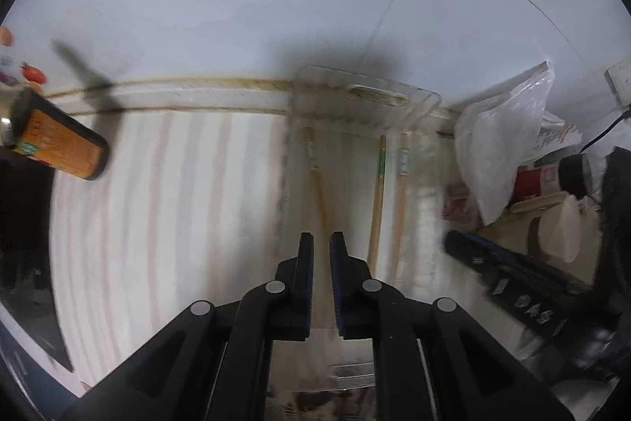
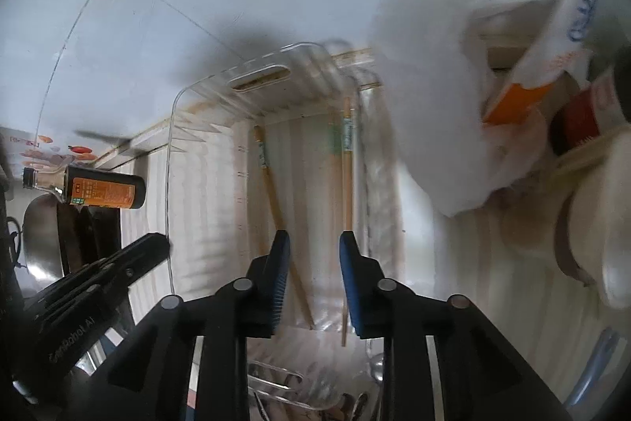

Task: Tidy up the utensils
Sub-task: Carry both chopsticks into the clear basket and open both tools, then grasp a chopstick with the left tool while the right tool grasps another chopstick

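A clear plastic tray (image 1: 410,101) lies on the striped counter with three wooden chopsticks (image 1: 376,200) lengthwise inside it. My left gripper (image 1: 321,243) hovers over the tray's near part, jaws almost closed with a narrow empty gap, above the left chopstick (image 1: 317,180). In the right wrist view the same tray (image 2: 205,81) holds the chopsticks (image 2: 272,192), and my right gripper (image 2: 313,243) is open and empty above them. The left gripper's black body (image 2: 118,263) shows at the left there. Metal utensils (image 2: 276,387) lie blurred under the tray's near end.
A dark sauce bottle with an orange label (image 1: 59,141) lies on its side at the left. White plastic bags (image 1: 501,145), a red-labelled jar (image 1: 532,180) and a pale roll (image 1: 560,227) crowd the right. A tiled wall stands behind. A metal bowl (image 2: 39,235) sits far left.
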